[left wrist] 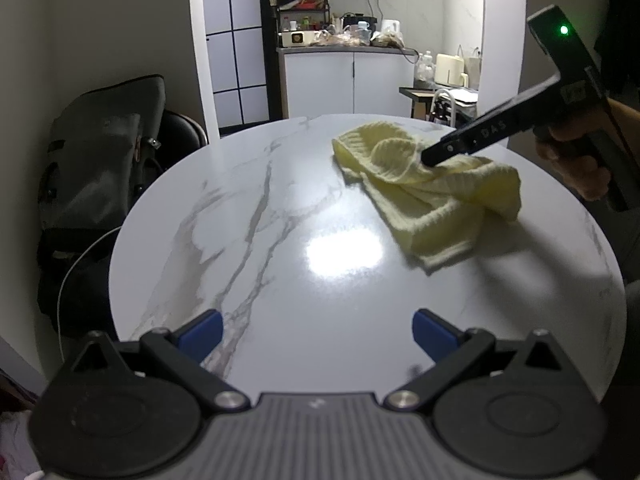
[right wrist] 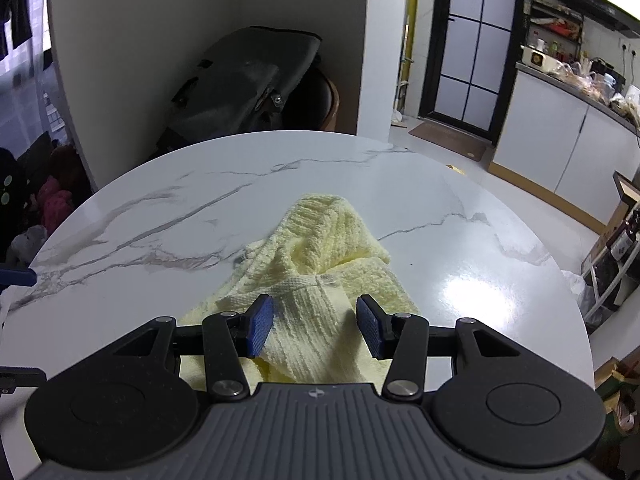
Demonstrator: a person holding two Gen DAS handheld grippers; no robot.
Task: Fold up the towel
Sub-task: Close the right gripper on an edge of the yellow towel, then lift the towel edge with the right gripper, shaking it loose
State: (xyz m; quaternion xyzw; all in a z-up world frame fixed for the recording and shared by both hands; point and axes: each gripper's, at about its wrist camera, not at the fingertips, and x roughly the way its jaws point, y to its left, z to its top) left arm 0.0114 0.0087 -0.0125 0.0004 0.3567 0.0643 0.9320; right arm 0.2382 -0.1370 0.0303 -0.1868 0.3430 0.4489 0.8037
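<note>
Lying crumpled, not folded, the yellow towel (left wrist: 430, 190) sat toward the table's (left wrist: 256, 240) right edge, long axis running from far edge to near-right edge. Your right gripper (right wrist: 315, 326), fingers apart, hovered directly over its bunched end; your left gripper (left wrist: 318, 334), wide open and empty, was well apart at the near edge.

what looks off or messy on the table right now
Only the yellow towel stands out: it lies crumpled in a bunched heap on the marble table, not flat or folded. The right gripper is open with towel fabric between its pads; the left gripper is open over bare table. Nothing looks spilled or damaged.
</note>
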